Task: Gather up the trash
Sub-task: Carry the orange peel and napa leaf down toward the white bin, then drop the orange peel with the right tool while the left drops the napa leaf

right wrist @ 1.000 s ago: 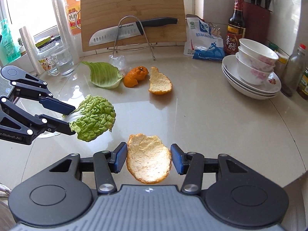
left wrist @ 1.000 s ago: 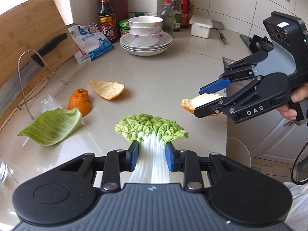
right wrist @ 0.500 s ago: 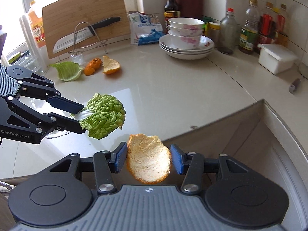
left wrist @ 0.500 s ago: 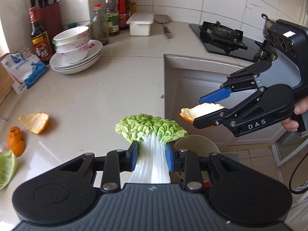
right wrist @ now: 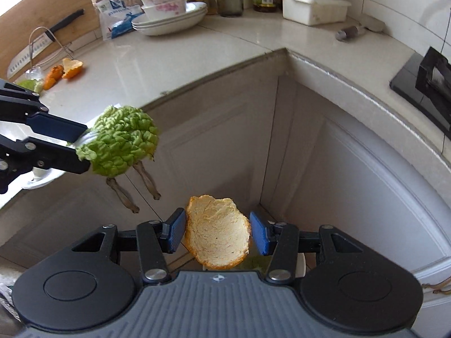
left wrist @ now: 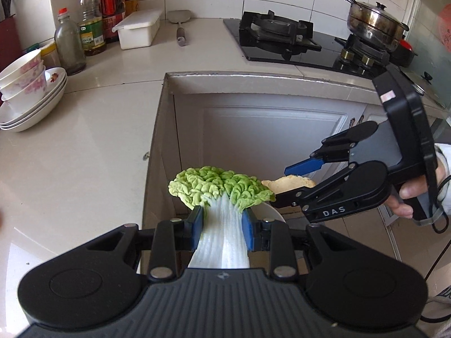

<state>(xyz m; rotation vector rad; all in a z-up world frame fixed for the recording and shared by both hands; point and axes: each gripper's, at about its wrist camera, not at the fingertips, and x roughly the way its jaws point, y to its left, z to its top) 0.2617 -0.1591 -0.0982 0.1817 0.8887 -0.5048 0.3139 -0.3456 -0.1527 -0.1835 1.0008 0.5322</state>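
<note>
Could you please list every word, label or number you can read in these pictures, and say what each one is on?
"DAS": white letters on the right gripper body, seen in the left wrist view.
Bottles: labels too small to read.
Blue-and-white packet: print blurred, unreadable.
Knife: blade marking unreadable.
Left gripper: only a small emblem, no text.

My left gripper (left wrist: 222, 232) is matt black plastic. Left of it the tabletop (left wrist: 84, 152) looks glossy; ahead, I see a shiny metal pot (left wrist: 372, 24).
</note>
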